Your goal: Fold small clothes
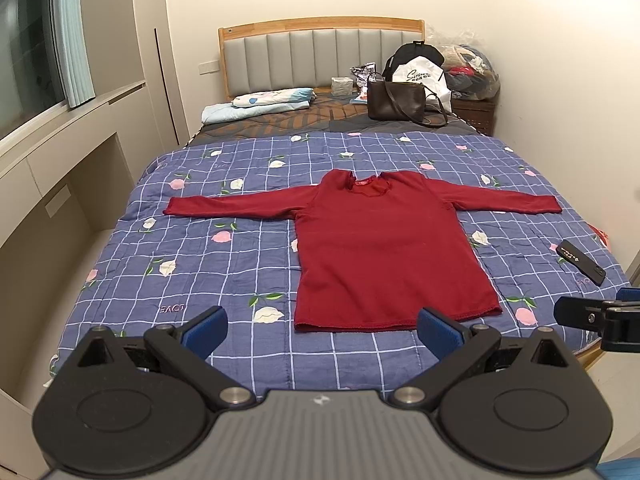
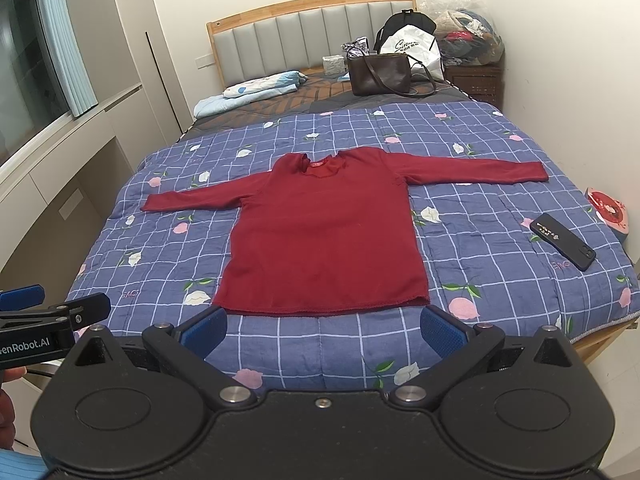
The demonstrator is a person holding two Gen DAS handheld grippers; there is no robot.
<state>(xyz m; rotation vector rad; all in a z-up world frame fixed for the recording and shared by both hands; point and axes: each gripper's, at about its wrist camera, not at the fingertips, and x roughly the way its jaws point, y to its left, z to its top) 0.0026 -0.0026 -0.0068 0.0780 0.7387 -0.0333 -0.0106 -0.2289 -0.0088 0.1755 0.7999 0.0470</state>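
A small red long-sleeved top [image 1: 384,248] [image 2: 324,240] lies flat on the blue checked quilt [image 1: 224,264] [image 2: 480,272], collar toward the headboard, both sleeves spread out sideways. My left gripper [image 1: 322,330] hovers open above the foot of the bed, just short of the top's hem, nothing between its blue pads. My right gripper [image 2: 324,330] is open too, at about the same height in front of the hem. Each gripper shows at the edge of the other's view: the right gripper [image 1: 600,316] at the right, the left gripper [image 2: 48,312] at the left.
A black phone [image 1: 580,262] [image 2: 562,246] lies on the quilt right of the top. A brown handbag [image 1: 396,100] [image 2: 380,74], bags and a folded light-blue blanket [image 1: 260,106] sit near the headboard. A cabinet and window line the left side; a wall the right.
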